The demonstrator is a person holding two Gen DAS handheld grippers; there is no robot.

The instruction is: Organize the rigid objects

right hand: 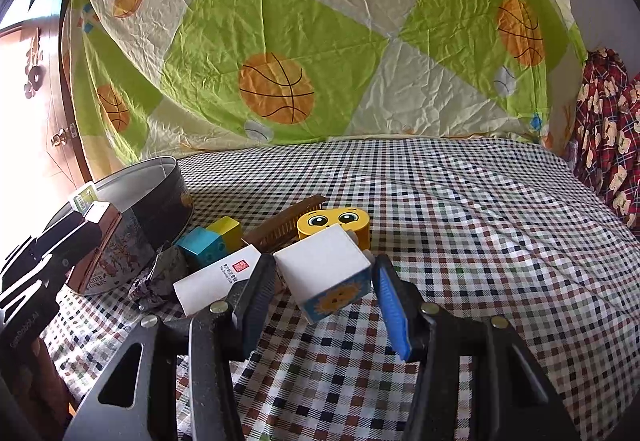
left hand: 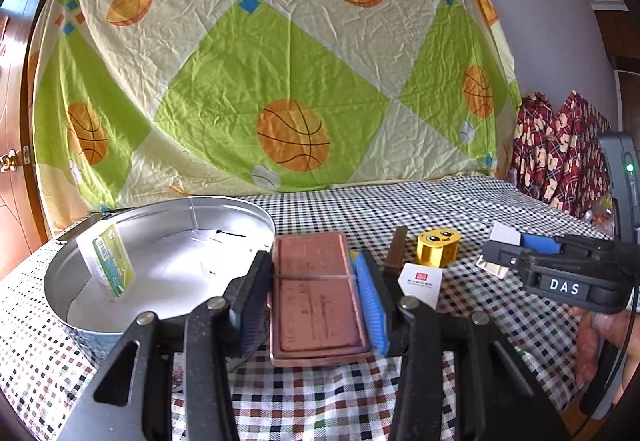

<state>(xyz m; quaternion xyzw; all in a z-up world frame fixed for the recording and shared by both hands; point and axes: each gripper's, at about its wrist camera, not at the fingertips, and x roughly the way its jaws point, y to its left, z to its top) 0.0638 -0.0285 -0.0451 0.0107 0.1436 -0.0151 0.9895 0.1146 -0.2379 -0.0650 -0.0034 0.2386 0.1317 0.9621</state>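
Copper-coloured flat case (left hand: 318, 297) sat clamped in the left gripper (left hand: 316, 301); right gripper (right hand: 324, 289) pinched a white cube (right hand: 326, 273), far side hidden.

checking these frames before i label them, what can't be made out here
- Round metal tin, left wrist view: its near floor is hidden by its own wall and the left tongs.
- Flat copper-brown box held in those tongs: the embossed lid text is too faint to read.
- White cube with a sun picture, right wrist view: whether the right tongs press it is unclear.
- Brown comb: mostly hidden behind blocks.
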